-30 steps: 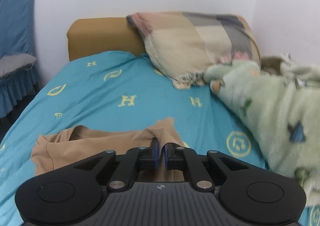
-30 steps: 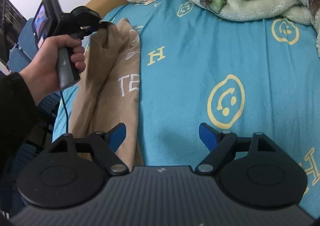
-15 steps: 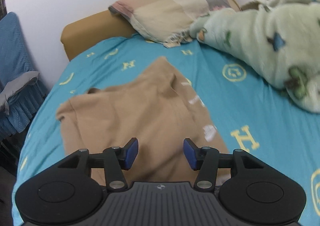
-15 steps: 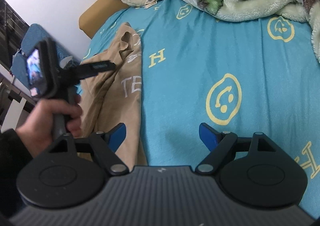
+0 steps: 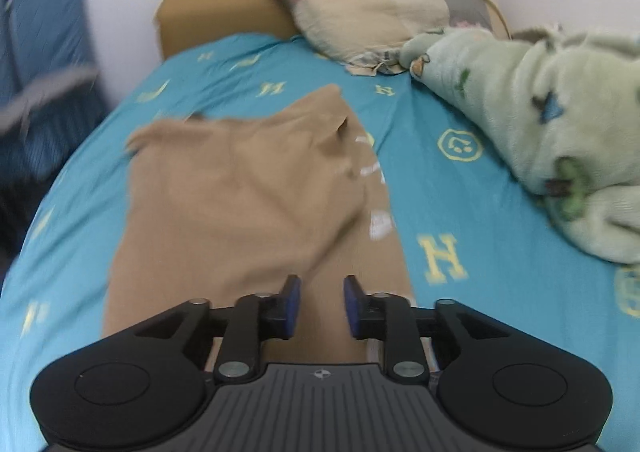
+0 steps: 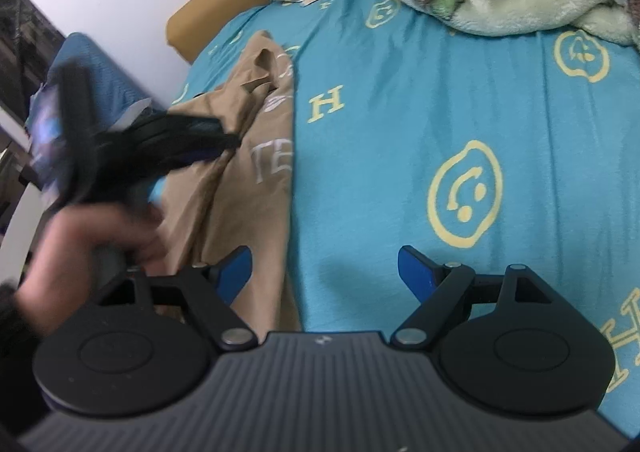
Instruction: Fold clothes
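Observation:
A tan shirt (image 5: 240, 204) with white lettering lies half folded on the teal bed sheet (image 5: 460, 212), its top layer rumpled. My left gripper (image 5: 320, 288) hovers above the shirt's near end. Its jaws are closing, and only a narrow gap with nothing in it stands between the blue pads. In the right wrist view a hand (image 6: 100, 236) holds that left gripper (image 6: 224, 136), blurred, over the shirt (image 6: 260, 180). My right gripper (image 6: 324, 268) stands wide open over the sheet at the shirt's right edge, holding nothing.
A checked pillow (image 5: 380, 8) leans on the tan headboard (image 5: 216, 20) at the far end. A fluffy green blanket (image 5: 540, 124) is heaped on the bed's right side. A blue-covered chair (image 5: 44, 64) stands left of the bed.
The left gripper let go of the lifted shirt fold, which dropped onto the bed. It then drew back toward the shirt's near end, its jaws opening wide and then narrowing. The right gripper kept still.

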### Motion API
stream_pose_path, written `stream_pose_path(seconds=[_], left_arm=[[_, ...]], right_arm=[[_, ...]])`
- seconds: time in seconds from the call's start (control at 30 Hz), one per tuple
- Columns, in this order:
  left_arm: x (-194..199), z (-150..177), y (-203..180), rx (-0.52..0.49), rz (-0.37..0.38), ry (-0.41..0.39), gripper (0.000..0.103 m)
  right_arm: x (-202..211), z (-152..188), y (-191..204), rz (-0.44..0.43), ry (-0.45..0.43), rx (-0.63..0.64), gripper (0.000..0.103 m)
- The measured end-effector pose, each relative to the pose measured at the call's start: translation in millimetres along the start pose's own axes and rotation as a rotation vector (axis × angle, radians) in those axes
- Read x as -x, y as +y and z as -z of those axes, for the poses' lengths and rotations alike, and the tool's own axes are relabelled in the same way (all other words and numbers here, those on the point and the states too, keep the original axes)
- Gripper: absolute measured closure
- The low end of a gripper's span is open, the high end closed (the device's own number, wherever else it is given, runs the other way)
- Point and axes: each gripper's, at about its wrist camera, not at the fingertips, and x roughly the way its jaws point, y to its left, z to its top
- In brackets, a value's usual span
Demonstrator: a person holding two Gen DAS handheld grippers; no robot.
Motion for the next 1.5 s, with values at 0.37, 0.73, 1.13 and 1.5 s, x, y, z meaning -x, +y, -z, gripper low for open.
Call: stream_pose_path(seconds=[0.37, 0.73, 1.13, 1.5], left_arm=[[168, 151, 103, 0.416, -0.008, 0.25, 0.04], [174, 203, 128, 0.544, 0.143, 0.397, 0.037], [203, 230, 143, 0.676, 0.228, 0.42, 0.093], [252, 236, 157, 0.739, 0.357, 0.277, 0.094]], right_arm=[[24, 15, 0, -0.159, 0.051, -0.036, 0.032], [65, 66, -5, -0.15, 0.182, -0.11, 0.04], [78, 132, 10, -0.057, 0.293, -0.17, 0.042], [82, 144, 20, -0.016, 0.36, -0.122, 0.053]])
